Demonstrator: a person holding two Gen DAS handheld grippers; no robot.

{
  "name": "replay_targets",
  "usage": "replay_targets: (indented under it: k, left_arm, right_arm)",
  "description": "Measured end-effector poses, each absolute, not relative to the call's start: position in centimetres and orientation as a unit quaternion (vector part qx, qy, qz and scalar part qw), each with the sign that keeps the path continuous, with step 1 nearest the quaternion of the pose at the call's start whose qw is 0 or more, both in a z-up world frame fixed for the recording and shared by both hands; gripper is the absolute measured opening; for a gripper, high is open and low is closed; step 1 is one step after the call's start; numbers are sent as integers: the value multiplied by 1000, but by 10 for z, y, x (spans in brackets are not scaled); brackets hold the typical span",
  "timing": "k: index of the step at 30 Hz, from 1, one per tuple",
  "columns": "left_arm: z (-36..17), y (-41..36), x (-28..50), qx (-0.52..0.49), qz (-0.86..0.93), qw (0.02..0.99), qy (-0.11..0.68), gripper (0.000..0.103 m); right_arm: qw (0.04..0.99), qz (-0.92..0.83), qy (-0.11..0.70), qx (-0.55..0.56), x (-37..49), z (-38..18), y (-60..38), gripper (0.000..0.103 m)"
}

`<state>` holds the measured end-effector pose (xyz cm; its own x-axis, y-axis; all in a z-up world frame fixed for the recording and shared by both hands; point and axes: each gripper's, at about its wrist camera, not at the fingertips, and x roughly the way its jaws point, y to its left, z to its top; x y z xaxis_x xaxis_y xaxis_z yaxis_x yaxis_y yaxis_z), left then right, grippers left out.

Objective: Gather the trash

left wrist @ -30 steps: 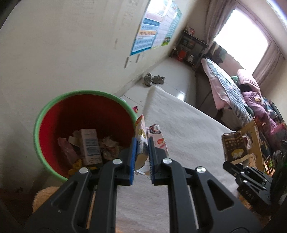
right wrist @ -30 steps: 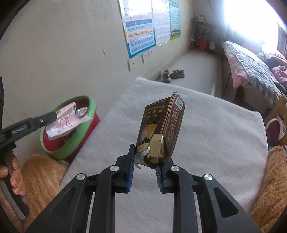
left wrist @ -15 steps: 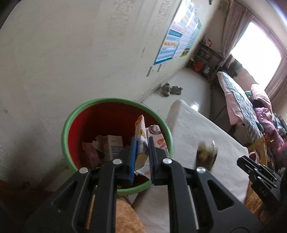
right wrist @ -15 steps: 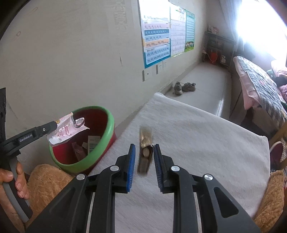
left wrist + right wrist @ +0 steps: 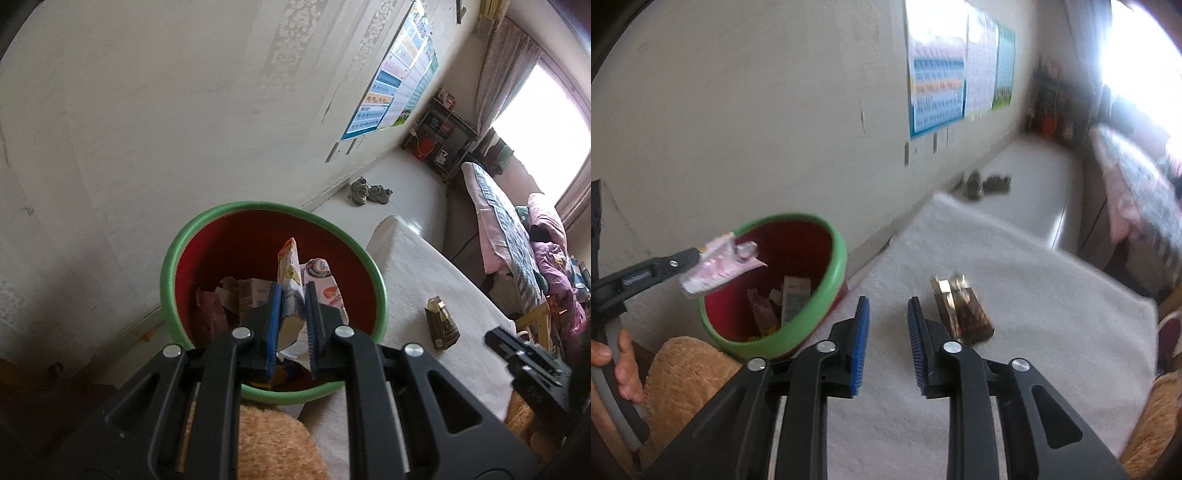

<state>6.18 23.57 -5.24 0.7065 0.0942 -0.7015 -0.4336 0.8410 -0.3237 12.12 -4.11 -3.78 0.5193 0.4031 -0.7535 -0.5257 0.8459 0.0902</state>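
L gripper (image 5: 291, 325) clamps a crumpled white-and-pink printed wrapper (image 5: 295, 295) over the green-rimmed red round bin (image 5: 177, 254), not yet dropped. R gripper (image 5: 886, 328) fingers just opened, empty; dark brown-and-gold carton (image 5: 964, 314) lies on the white cloth-covered bench (image 5: 1034, 332) beside them. Bin already holds cartons & scraps. No print legible.
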Motion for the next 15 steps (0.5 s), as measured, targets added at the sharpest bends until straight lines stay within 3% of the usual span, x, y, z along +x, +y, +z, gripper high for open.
replay_targets:
  k: [1,5,9,15]
  left_arm:
    - [-53,238,60,-242,149,892,352,12]
    - [-60,239,63,-250,148,887,358,12]
    - [-65,237,66,-251,143,885,365,12]
    - [-71,241,67,-255,142,881,372,12]
  right_arm:
    - [867,257,422,-65,130,-47,-50,55]
    - [840,240,484,-50,164,-81,-62,58]
    - [838,208,500,-69,188,-102,-56,68]
    - [829,182,521,-88,216,-125,-47,68]
